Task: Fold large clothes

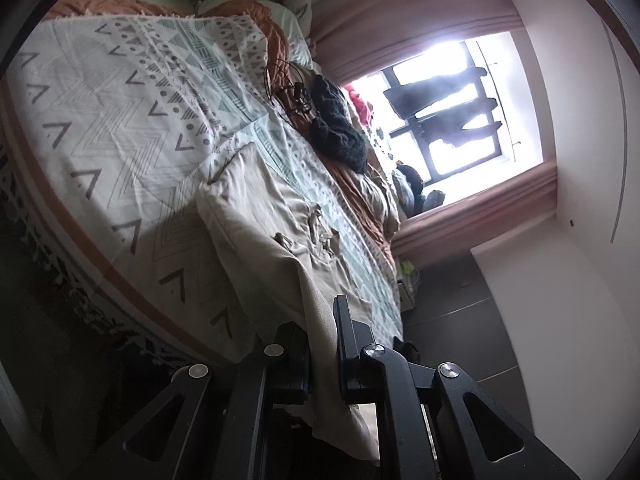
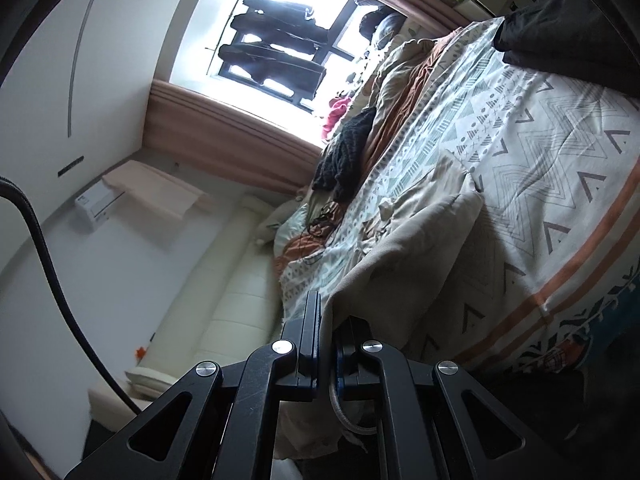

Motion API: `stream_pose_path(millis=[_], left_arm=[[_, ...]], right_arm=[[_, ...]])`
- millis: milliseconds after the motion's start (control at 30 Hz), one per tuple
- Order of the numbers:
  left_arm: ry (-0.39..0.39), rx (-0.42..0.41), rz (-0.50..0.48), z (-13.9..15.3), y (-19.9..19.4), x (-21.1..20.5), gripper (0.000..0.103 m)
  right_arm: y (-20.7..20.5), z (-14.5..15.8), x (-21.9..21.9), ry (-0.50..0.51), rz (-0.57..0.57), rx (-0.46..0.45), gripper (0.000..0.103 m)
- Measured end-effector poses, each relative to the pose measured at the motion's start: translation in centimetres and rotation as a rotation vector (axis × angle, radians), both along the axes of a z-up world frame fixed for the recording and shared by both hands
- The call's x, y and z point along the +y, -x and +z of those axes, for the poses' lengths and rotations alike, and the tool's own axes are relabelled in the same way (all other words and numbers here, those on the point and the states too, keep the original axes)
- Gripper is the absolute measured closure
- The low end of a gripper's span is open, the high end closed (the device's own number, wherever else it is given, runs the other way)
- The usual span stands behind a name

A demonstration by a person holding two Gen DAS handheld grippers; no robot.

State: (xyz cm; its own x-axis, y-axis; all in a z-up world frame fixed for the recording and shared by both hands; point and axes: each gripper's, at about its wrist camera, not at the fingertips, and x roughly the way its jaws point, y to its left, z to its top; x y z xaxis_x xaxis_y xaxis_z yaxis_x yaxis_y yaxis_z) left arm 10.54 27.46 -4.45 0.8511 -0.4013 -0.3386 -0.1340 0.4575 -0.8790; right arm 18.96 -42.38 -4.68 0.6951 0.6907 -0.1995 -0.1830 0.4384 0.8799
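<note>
Left wrist view: the left hand-held gripper [image 1: 322, 344] is clamped on an edge of the beige garment [image 1: 256, 220], the cloth running between its fingers and hanging below them toward 6 o'clock. From the grip the garment stretches up toward 11 o'clock and lies partly spread on the patterned bedspread [image 1: 120, 112]. One doubled-over edge shows near the centre, so a first fold may be in; I judge the task early to middle, with more folds and the final flattening left. A dark knit [image 1: 340, 128] lies at 1 o'clock by the window [image 1: 452, 108].

Right wrist view: the right hand-held gripper [image 2: 326, 328] is likewise closed on the garment [image 2: 420, 232], pinching another edge; cloth drapes from the fingers toward 5 o'clock and rises onto the bedspread [image 2: 560, 140] at 2 o'clock. Both edges being lifted suggests the cloth is being carried over for a fold.

Hard to make out: what kind of garment it is, how many layers are stacked, and where its far hem ends. The part hanging under both grippers is cut off by their frames. The window glare washes out what sits on the sill.
</note>
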Motion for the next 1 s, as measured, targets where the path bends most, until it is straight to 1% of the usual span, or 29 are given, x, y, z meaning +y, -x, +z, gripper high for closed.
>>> stream_pose_path(millis=[133, 167, 233, 267, 300, 433, 467, 533, 567, 600, 633, 667, 733, 867, 933, 1000], left_arm=[[0.002, 0.001, 0.013, 1.3, -1.7, 0.2, 0.093], [0.003, -0.002, 0.015, 1.6, -2.1, 0.2, 0.093], [-0.003, -0.004, 0.02, 2.4, -3.6, 0.2, 0.093], [-0.007, -0.003, 0.022, 2.7, -4.1, 0.3, 0.093], [-0.009, -0.001, 0.024, 3.0, -4.8, 0.4, 0.093], [-0.001, 0.003, 0.034, 4.1, -7.9, 1.1, 0.093], [0.0, 0.006, 0.039, 4.2, -8.6, 1.3, 0.093], [0.005, 0.01, 0.046, 4.6, -10.2, 1.7, 0.093], [0.006, 0.011, 0.048, 4.7, -10.8, 1.8, 0.093], [0.007, 0.012, 0.05, 4.9, -11.5, 2.0, 0.093], [0.006, 0.013, 0.05, 5.0, -12.5, 2.1, 0.093], [0.004, 0.014, 0.051, 5.1, -13.2, 2.2, 0.093], [-0.007, 0.019, 0.052, 5.4, -15.1, 2.4, 0.093], [-0.008, 0.03, 0.058, 5.5, -18.4, 2.8, 0.093], [-0.015, 0.04, 0.063, 5.5, -19.8, 2.9, 0.093], [-0.023, 0.049, 0.069, 5.3, -21.4, 3.2, 0.093]], right_arm=[[-1.1, 0.2, 0.1, 0.007, -0.002, 0.009, 0.096], [-2.1, 0.5, 0.1, 0.014, -0.005, 0.017, 0.096], [-2.7, 0.8, 0.0, 0.021, -0.009, 0.02, 0.096], [-4.2, 1.3, 0.0, 0.031, -0.018, 0.026, 0.096], [-4.2, 1.3, 0.0, 0.031, -0.018, 0.026, 0.096], [-7.1, 2.1, 0.2, 0.015, -0.02, 0.025, 0.096], [-8.9, 2.5, 0.4, 0.01, -0.021, 0.025, 0.096], [-9.6, 2.7, 0.5, 0.011, -0.024, 0.025, 0.096], [-11.2, 3.1, 0.7, 0.013, -0.035, 0.026, 0.096], [-11.2, 3.1, 0.7, 0.013, -0.035, 0.026, 0.096], [-12.9, 3.3, 0.9, 0.005, -0.043, 0.028, 0.096], [-12.9, 3.3, 0.9, 0.005, -0.043, 0.028, 0.096], [-14.8, 3.5, 1.2, 0.002, -0.053, 0.032, 0.096], [-17.8, 3.9, 1.9, 0.014, -0.076, 0.027, 0.096], [-20.0, 4.0, 2.3, 0.01, -0.097, 0.029, 0.096], [-20.7, 3.8, 2.4, 0.01, -0.104, 0.031, 0.096]])
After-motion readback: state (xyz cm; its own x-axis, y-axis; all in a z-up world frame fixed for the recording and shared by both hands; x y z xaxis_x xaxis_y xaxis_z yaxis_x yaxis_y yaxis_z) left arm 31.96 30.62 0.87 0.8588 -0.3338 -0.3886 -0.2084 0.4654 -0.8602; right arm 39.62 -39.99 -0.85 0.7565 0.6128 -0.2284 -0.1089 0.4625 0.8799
